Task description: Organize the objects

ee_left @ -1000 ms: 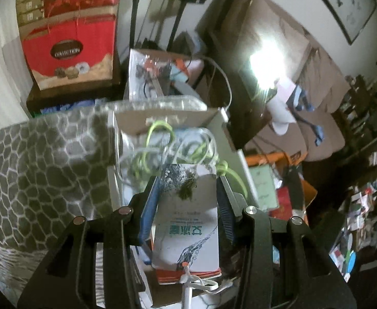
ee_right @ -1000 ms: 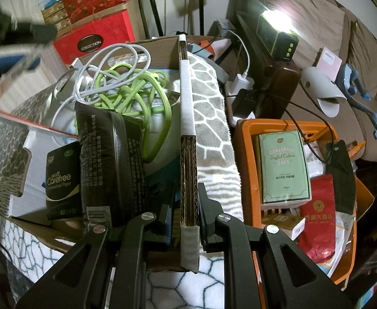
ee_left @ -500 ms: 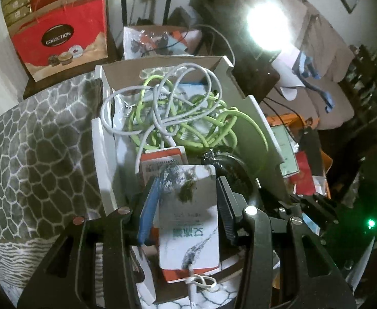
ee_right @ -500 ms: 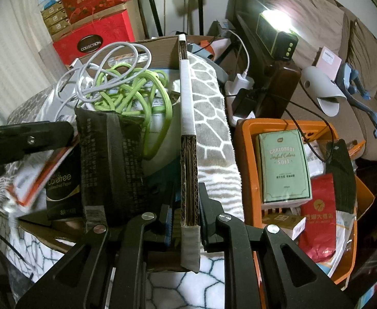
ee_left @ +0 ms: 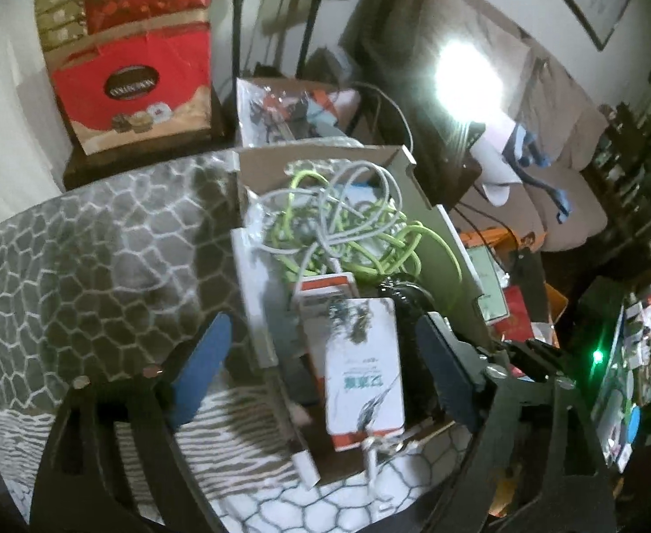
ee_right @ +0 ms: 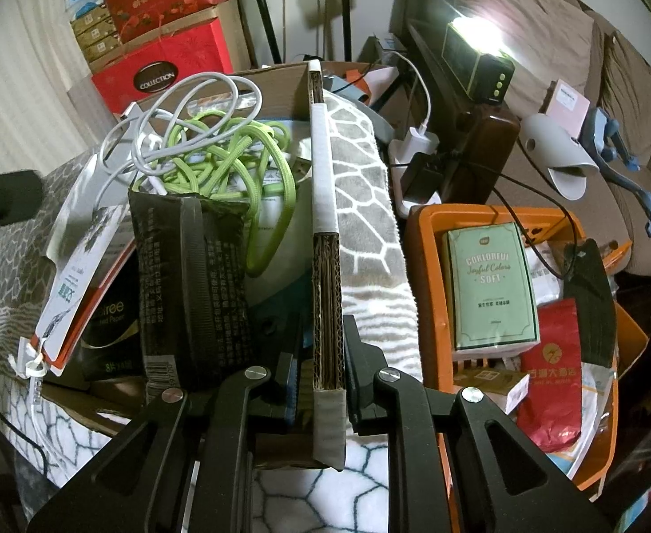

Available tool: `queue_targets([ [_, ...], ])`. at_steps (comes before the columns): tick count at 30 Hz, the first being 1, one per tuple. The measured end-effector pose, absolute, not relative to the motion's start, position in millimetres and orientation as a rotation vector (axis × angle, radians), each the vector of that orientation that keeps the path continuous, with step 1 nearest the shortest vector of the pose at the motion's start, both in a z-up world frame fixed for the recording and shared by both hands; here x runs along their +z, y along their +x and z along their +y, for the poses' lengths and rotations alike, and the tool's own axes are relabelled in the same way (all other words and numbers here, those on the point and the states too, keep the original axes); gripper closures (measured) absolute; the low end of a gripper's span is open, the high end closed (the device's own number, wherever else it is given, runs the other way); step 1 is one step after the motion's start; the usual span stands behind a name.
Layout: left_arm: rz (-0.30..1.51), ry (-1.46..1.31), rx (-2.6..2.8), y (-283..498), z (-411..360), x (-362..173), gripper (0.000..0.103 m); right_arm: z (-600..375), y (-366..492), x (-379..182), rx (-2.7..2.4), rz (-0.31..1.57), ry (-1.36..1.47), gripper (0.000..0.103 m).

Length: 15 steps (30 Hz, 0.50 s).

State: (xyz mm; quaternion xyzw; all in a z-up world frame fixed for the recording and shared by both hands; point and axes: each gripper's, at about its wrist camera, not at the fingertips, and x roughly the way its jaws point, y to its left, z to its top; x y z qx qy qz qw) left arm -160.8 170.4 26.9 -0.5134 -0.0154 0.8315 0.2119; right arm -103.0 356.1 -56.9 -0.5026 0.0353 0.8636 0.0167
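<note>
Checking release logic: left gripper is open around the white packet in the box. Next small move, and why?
Probably back the left gripper straight out. Its fingers are spread apart from the white packet, which leans inside the cardboard box beside the cables. The right gripper clamps the box wall, steadying it.

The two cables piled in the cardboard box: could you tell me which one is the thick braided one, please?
It is the lime-green braided cable, thick and rope-like, heaped in the middle of the cardboard box. The white cable looped over it is thin and smooth.
</note>
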Motion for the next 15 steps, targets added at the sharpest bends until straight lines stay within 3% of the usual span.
queue_targets([
  [2,-0.057,-1.395,2.351,-155.8,156.1,33.4,0.008,356.1,-102.7,-56.4,2.684,0.110,-1.557,0.086],
  [4,-0.064,-1.383,2.376,-151.7,145.1,36.9,0.005,355.6,-100.7,-55.4,2.686,0.105,-1.546,0.075],
  [7,-0.087,-1.358,2.411,-143.3,126.4,43.0,0.002,357.0,-96.2,-52.1,2.689,0.109,-1.527,0.072],
  [15,-0.140,-1.326,2.515,-124.0,77.7,52.3,0.001,352.8,-76.6,-20.5,2.727,0.076,-1.417,0.060],
])
